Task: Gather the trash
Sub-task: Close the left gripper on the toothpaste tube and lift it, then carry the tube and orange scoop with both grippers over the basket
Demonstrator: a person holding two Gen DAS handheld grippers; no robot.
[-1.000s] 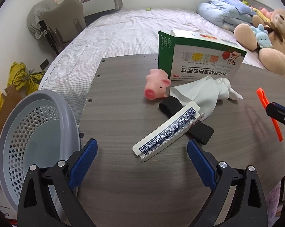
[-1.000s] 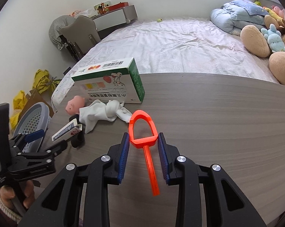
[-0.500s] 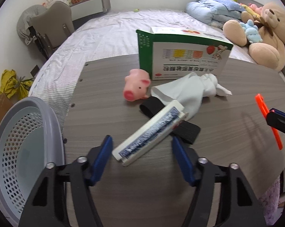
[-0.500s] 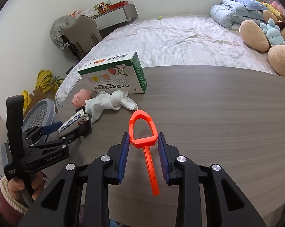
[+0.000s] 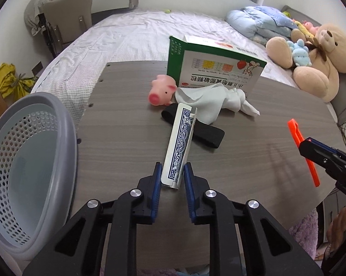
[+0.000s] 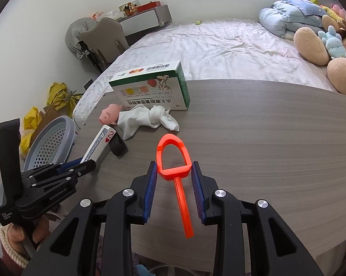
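My left gripper (image 5: pixel 172 176) is shut on the near end of a playing-card box (image 5: pixel 179 144), blue patterned, which stands tilted up off the grey wooden table (image 5: pixel 127 138); it also shows in the right wrist view (image 6: pixel 99 143). My right gripper (image 6: pixel 174 174) is shut on an orange plastic tool (image 6: pixel 173 158) with a loop head and a long handle, held above the table. A grey perforated basket (image 5: pixel 23 161) sits at the table's left edge. On the table lie a white cloth (image 5: pixel 216 101), a black strap (image 5: pixel 202 131), a pink pig toy (image 5: pixel 162 89) and a green-and-white carton (image 5: pixel 216 69).
A bed (image 5: pixel 150 32) lies beyond the table, with a teddy bear (image 5: pixel 322 53) and blue bedding (image 5: pixel 260 20) at the right. A chair (image 5: pixel 67 16) and yellow bags (image 5: pixel 9 80) stand on the left. The table's near edge runs under both grippers.
My left gripper has closed from wide open onto the card box and tipped it up on end. My right gripper holds the orange tool as before.
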